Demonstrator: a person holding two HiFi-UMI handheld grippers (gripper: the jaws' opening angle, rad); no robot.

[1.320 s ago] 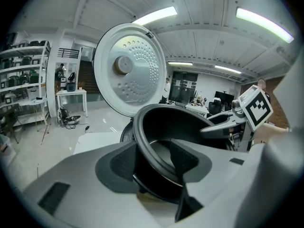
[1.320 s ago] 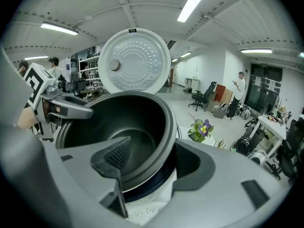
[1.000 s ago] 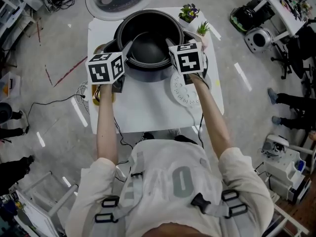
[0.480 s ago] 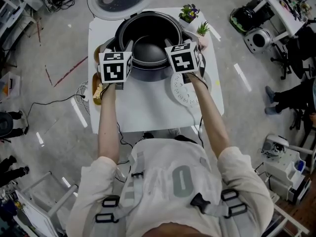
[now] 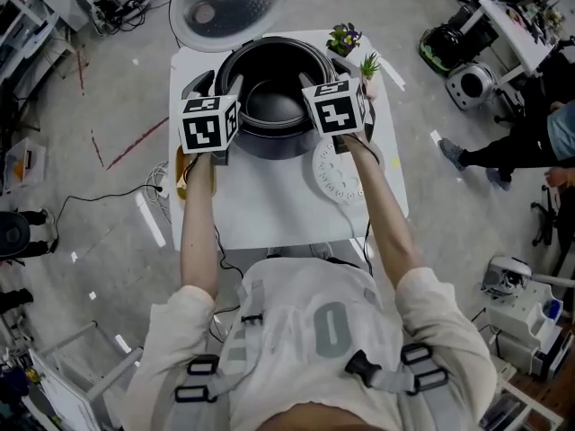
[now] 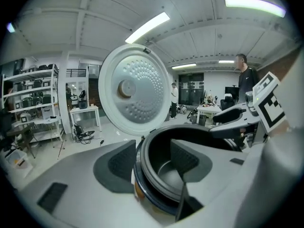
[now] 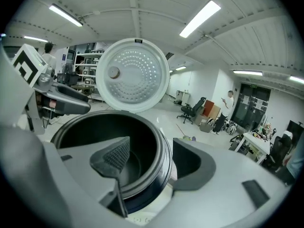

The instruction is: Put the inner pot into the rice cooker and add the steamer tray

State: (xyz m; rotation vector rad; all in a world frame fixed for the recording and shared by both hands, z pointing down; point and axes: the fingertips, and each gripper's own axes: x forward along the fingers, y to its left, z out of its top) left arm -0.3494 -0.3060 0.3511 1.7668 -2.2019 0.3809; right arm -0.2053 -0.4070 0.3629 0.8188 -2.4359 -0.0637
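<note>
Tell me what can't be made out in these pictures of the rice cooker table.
White perforated tray: head view, far edge under the right gripper and its arm.
Yellowish thing at the table's left edge: head view, mostly under the left arm; unidentifiable.
Open lid: head view, cut off by the top edge.
Inner pot's floor: both gripper views, partly behind the fingers.

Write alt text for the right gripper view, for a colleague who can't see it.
The right gripper's open jaws straddle the rice cooker's rim, one pad inside the dark inner pot, the other outside the wall, neither pressing. The cooker's round lid stands open behind, in a bright workshop.
</note>
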